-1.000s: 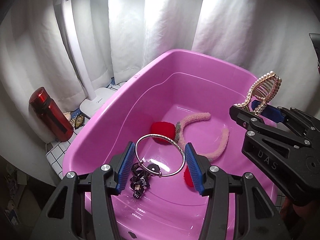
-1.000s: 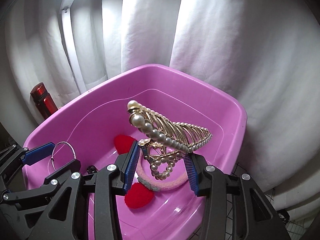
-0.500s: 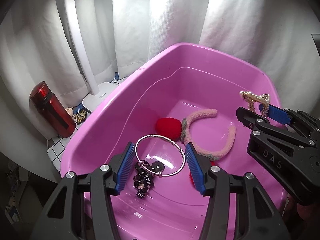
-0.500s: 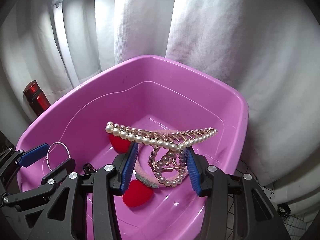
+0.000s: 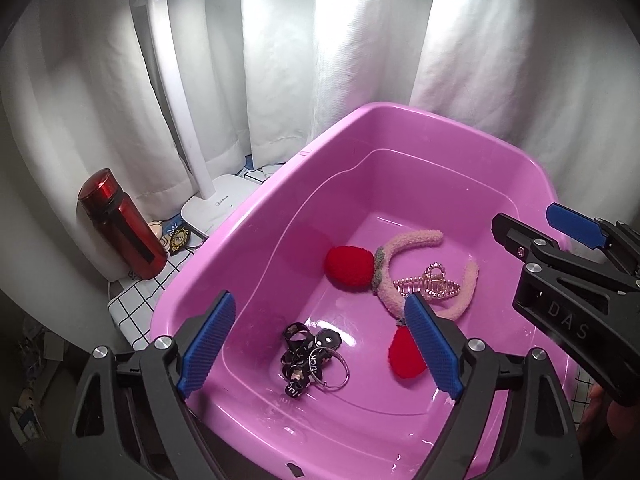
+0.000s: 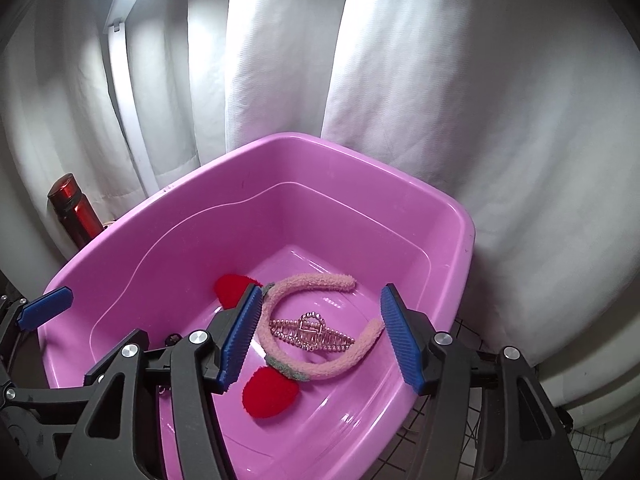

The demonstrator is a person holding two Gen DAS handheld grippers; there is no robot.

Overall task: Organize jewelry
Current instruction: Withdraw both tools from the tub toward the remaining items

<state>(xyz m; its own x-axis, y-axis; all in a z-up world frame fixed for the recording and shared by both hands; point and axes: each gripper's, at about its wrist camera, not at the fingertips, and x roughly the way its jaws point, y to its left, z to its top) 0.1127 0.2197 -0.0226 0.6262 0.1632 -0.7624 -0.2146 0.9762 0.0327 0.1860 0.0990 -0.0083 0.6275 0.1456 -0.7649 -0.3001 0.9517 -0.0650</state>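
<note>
Left gripper (image 5: 318, 342) spread wide, empty, above near wall of pink tub (image 5: 420, 120). Right gripper (image 6: 320, 338) also spread, empty.

Keyring (image 5: 316, 364) on tub floor: thin metal hoop, black strap charms; light, slippery on glossy plastic; best pinched across hoop.

Hair claw (image 6: 310, 330) inside curve of headband (image 6: 312, 280): pearl-beaded, springy, likely fragile; take by hinge.

Headband fuzzy, soft, red plush ends; easy grip anywhere.
</note>
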